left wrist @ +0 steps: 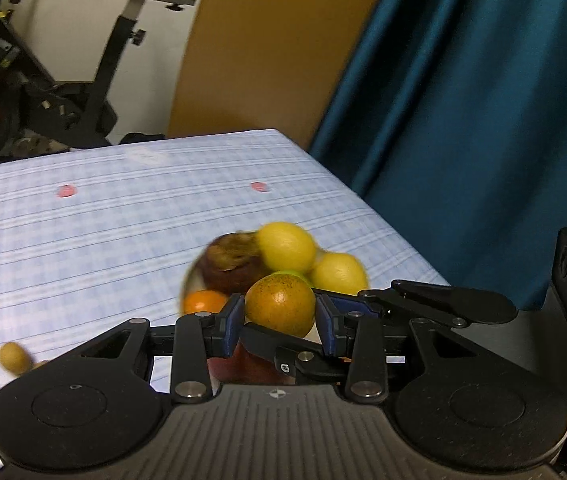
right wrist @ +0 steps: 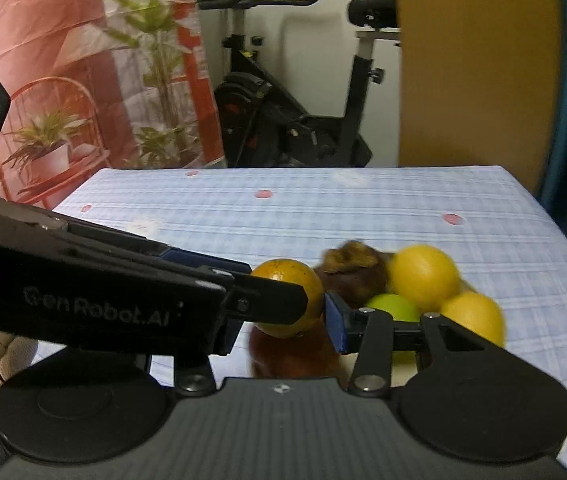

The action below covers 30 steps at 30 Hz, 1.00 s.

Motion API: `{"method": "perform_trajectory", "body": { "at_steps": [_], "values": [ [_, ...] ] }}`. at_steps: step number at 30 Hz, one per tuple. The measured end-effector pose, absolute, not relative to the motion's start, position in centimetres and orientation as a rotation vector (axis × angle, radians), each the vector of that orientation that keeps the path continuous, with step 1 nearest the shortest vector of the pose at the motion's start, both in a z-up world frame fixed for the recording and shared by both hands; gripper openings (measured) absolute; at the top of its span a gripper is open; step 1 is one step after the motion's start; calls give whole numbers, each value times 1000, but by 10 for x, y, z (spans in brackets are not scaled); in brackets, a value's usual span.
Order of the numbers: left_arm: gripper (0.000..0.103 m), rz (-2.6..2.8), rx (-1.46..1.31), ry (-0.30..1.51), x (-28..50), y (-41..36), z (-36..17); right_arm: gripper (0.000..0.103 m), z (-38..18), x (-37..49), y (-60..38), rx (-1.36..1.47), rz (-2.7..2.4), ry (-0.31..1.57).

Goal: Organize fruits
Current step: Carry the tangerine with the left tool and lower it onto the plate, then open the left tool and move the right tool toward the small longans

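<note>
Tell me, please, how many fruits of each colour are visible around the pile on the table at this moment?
Yellow lemons: 2
Green fruit: 1
Orange-green speckled fruit held in the left gripper: 1
Small orange fruit: 1
Dark brown fruit with dried top: 1
Reddish-brown fruit underneath: 1
Olive-yellow fruit lying apart: 1
Total: 8

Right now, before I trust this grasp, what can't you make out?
- Right wrist view: left finger of the right gripper, hidden behind the left gripper, so its hold on the speckled orange fruit is unclear.
- Left wrist view: the yellowish object at the left of the table, too blurred.
- Both views: what's under the fruit pile, covered by fruit.
</note>
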<state>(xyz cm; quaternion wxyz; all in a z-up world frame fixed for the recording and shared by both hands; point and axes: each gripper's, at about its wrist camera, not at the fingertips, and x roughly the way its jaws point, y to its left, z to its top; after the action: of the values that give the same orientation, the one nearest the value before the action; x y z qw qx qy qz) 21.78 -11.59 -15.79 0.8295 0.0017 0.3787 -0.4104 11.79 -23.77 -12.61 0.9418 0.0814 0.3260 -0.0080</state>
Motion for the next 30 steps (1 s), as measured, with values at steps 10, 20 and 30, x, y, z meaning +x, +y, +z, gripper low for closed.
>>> {"method": "perform_trajectory", "body": {
  "at_steps": [10,20,30],
  "values": [
    [42,-889,90,860,202,-177,-174,46,-145,91,-283,299,-91,681],
    [43,-889,119,917,213,-207,-200,46,-165,89,-304,345,-143,717],
    [43,-881,123,914,215,-219,-206,47,-171,95,-304,341,-156,736]
  ]
}}
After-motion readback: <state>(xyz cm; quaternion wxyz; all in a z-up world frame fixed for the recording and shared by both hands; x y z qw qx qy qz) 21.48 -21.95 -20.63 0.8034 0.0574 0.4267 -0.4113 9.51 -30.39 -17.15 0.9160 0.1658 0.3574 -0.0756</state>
